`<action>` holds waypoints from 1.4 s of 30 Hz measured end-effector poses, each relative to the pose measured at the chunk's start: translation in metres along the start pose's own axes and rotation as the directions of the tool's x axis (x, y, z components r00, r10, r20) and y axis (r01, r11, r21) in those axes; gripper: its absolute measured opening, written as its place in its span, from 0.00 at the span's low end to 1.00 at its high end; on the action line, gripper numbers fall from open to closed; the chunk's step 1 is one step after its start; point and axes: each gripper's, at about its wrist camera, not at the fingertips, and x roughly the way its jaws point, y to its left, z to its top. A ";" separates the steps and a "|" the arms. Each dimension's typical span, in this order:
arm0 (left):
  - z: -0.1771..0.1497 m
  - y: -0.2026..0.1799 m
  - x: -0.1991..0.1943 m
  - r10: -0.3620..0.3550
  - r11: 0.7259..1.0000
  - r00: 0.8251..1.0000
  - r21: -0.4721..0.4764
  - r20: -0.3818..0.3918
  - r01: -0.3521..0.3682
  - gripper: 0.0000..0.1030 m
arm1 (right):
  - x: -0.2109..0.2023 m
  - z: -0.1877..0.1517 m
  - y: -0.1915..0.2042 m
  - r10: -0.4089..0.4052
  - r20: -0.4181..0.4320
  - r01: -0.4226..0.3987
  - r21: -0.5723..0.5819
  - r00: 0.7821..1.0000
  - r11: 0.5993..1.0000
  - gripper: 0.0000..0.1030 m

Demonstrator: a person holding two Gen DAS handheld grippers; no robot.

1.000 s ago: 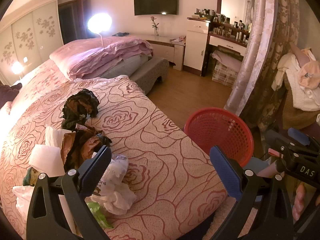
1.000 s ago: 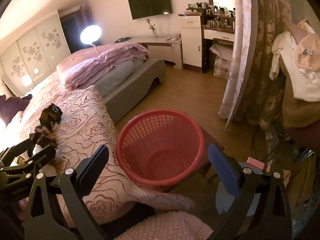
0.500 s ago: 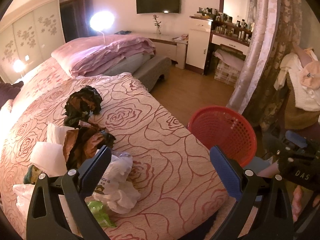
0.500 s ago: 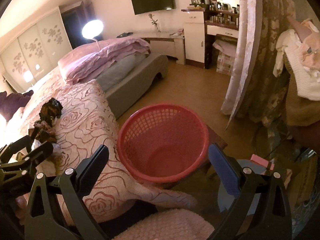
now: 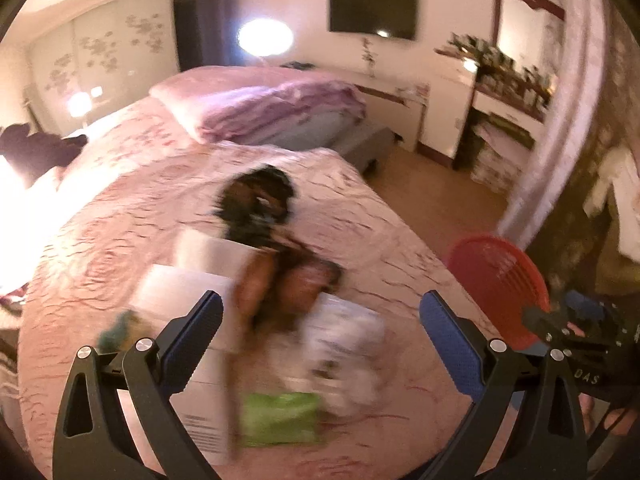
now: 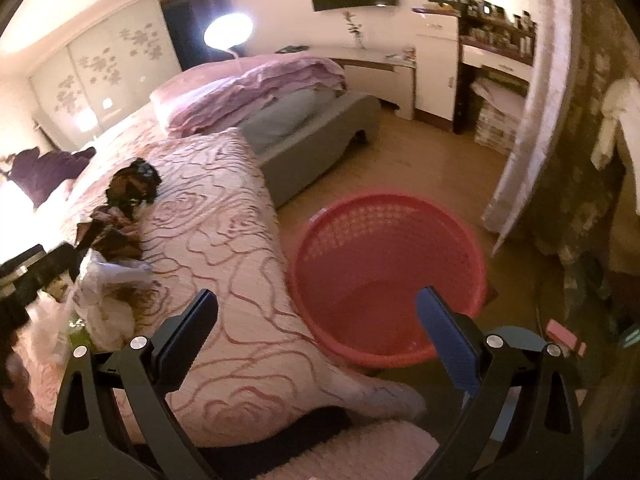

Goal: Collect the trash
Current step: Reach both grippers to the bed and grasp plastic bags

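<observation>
A heap of trash lies on the pink rose-patterned bed (image 5: 132, 248): dark crumpled wrappers (image 5: 256, 200), brown wrappers (image 5: 288, 284), white paper (image 5: 192, 288), a crumpled white plastic bag (image 5: 344, 340) and a green packet (image 5: 280, 416). My left gripper (image 5: 320, 340) hangs open just above the white bag and green packet, holding nothing. The left view is blurred. A red mesh basket (image 6: 388, 276) stands on the floor beside the bed. My right gripper (image 6: 316, 336) is open and empty over the bed's edge and the basket's near rim. The trash heap (image 6: 116, 216) shows at its left.
A folded purple quilt (image 6: 256, 88) lies on a grey bench (image 6: 320, 136) past the bed. A curtain (image 6: 536, 120) hangs right of the basket, with clothes beyond. A white fluffy rug (image 6: 360, 452) lies at the bed's foot. A dresser and wall TV stand at the back.
The left gripper has swung left and down over the trash heap, which now sits between its fingers. The right gripper has shifted left, bringing more of the bed into view. Both stayed open.
</observation>
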 end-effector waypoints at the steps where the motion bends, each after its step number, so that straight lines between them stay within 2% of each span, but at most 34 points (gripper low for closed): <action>1: 0.003 0.011 -0.004 0.018 1.000 1.000 -0.021 0.011 -0.018 0.92 | 0.000 0.001 0.003 0.007 0.001 -0.007 -0.007 1.000 1.000 0.93; 8: 0.003 0.091 -0.031 0.155 0.978 0.987 -0.144 0.037 -0.148 0.92 | 0.009 0.008 0.017 0.058 -0.012 -0.058 -0.041 0.998 0.997 0.93; 12: -0.014 0.127 -0.040 0.225 0.952 0.974 -0.210 -0.010 -0.222 0.92 | 0.014 0.010 0.027 0.087 -0.021 -0.088 -0.064 0.996 0.994 0.93; 14: -0.022 0.139 -0.044 0.235 0.942 0.972 -0.239 -0.030 -0.235 0.92 | 0.017 0.011 0.033 0.102 -0.030 -0.104 -0.074 0.994 0.992 0.93; 18: -0.046 0.157 -0.050 0.185 0.934 0.980 -0.299 -0.067 -0.197 0.92 | 0.021 0.011 0.042 0.124 -0.041 -0.128 -0.092 0.991 0.988 0.93; 25: -0.066 0.138 -0.024 0.075 0.954 0.992 -0.282 -0.102 -0.102 0.90 | 0.022 0.007 0.054 0.145 -0.063 -0.152 -0.126 0.987 0.980 0.93; 27: -0.070 0.136 -0.016 0.054 0.956 0.993 -0.280 -0.109 -0.083 0.82 | 0.022 0.006 0.058 0.148 -0.070 -0.156 -0.136 0.987 0.978 0.93; 31: -0.076 0.135 -0.003 0.011 0.958 0.992 -0.284 -0.126 -0.047 0.53 | 0.023 0.004 0.063 0.149 -0.083 -0.160 -0.150 0.985 0.976 0.93; 36: -0.077 0.138 -0.010 -0.016 0.956 0.996 -0.294 -0.089 -0.011 0.41 | 0.024 0.002 0.077 0.184 -0.118 -0.203 -0.177 0.976 0.963 0.93; 42: -0.065 0.148 -0.036 0.011 0.951 1.000 -0.308 -0.010 -0.013 0.40 | 0.021 0.003 0.106 0.253 -0.146 -0.282 -0.237 0.956 0.930 0.93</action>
